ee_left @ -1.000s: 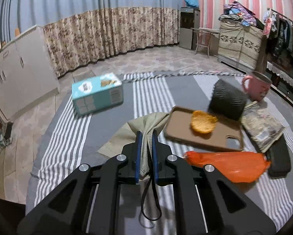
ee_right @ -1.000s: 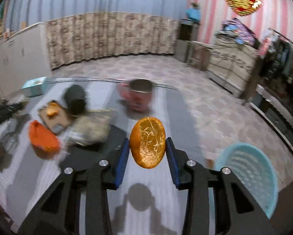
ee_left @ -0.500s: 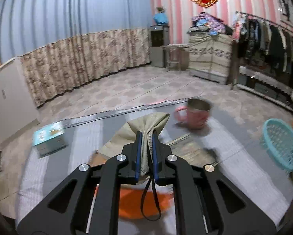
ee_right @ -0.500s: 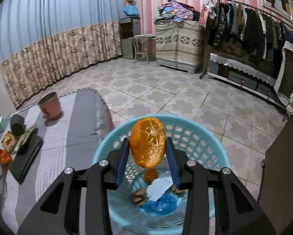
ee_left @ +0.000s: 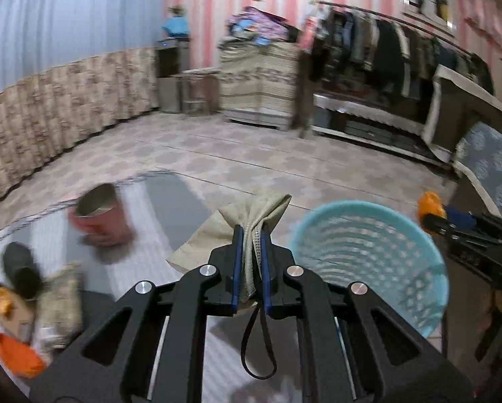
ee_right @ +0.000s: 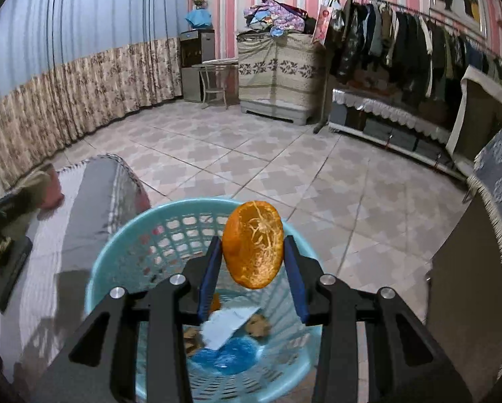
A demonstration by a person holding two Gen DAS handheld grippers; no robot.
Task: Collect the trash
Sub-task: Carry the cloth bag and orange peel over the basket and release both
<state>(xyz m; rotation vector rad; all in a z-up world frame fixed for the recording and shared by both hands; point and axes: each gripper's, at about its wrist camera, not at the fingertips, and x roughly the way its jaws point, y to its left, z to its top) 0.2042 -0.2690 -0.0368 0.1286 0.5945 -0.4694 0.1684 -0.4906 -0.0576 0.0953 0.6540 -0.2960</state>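
Pink mug (ee_left: pixel 99 216) smeared by blur; basket (ee_right: pixel 123 258) floor partly hidden.

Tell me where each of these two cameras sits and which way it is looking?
Left wrist view: sits on the left tool, looking forward and down along its fingers, which pinch a beige face mask; beyond are a striped bed and a blue basket.
Right wrist view: sits on the right tool, looking down over the basket, an orange peel clamped between its fingers.
Shared: both see the basket, the bed, the tiled floor and the clothes rack; each glimpses the other tool at its edge.
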